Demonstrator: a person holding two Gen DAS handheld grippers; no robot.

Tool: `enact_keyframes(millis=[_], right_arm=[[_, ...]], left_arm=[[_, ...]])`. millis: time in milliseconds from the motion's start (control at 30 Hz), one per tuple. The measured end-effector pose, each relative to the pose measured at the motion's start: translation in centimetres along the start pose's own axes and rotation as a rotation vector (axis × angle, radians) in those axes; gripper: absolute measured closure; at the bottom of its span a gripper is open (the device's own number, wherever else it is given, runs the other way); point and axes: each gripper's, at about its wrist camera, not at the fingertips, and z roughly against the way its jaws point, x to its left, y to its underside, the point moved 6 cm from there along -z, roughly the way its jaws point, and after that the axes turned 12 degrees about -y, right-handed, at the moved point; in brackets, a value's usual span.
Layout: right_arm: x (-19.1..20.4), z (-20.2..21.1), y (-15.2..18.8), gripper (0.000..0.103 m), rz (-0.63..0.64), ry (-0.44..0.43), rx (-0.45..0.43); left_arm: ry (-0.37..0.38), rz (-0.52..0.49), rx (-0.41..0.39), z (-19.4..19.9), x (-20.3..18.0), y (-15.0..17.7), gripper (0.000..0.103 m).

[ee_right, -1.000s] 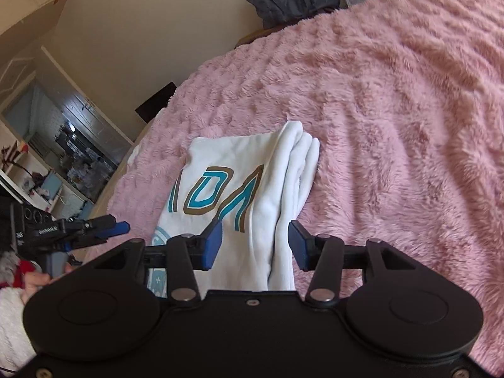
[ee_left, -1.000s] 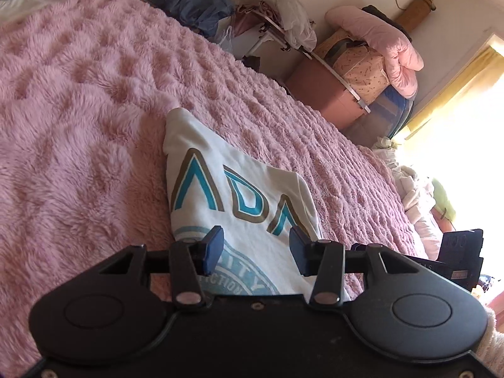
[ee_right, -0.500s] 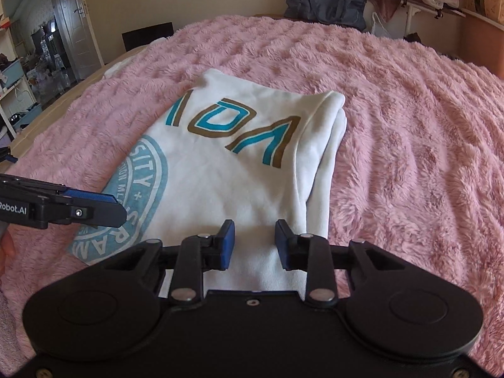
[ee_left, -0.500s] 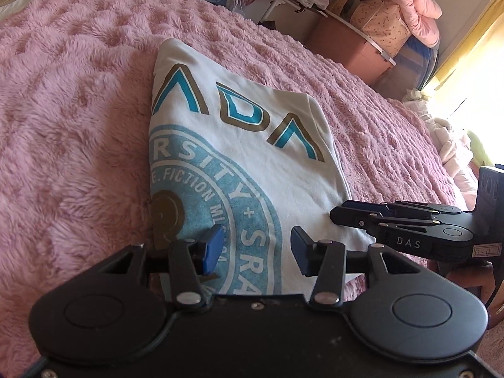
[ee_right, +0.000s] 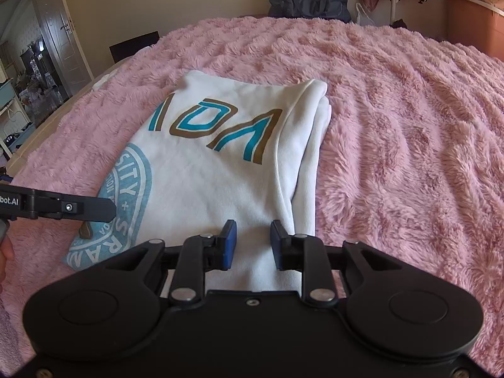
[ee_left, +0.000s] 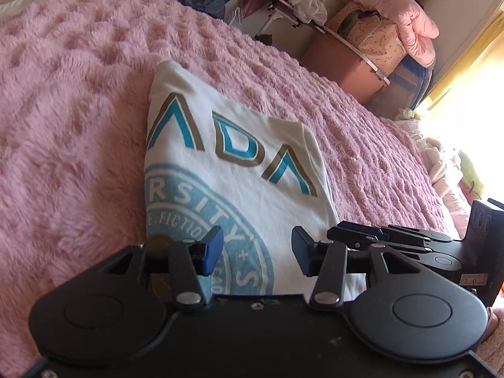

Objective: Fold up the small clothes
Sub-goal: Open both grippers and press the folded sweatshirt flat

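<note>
The right claw sits low over the near edge of the white sweatshirt, and its jaws have just been closing; they now stand narrow, with a strip of the white cloth lying between the blue pads. Whether the pads are pinching that cloth yet I cannot tell, since a gap shows between them and the fabric looks flat rather than gathered. The left claw hovers beside it over the same near edge, jaws wide and holding nothing, the round blue crest of the print under its fingertips.

To my eye this is the grasp before another fold: the garment is already doubled into a neat rectangle, with its layered side edges stacked along the right, and both claws are lined up on the hem nearest the person. The next move calls for both claws to bite the near edge through all its layers, then lift and carry it together toward the far edge, kept level so the stack does not slide apart.

Outward from the claws, the sweatshirt stretches away across the fluffy pink blanket on the bed, lettering at its far end, lying flat and well clear of the bed's edges.
</note>
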Motion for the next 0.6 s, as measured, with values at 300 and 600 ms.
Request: enact_keyframes(millis=[300, 600], right_arm=[[-1.1, -2.7, -6.9, 0.080, 0.083, 0.049, -0.097], [-5.1, -8.8, -9.9, 0.080, 0.039, 0.071, -0.078]], left_arm=[[-0.067, 0.017, -0.043, -5.6, 0.5, -8.2, 0.052], [-0.133, 0.063, 0.025, -11.4, 3.0, -9.9, 0.052]])
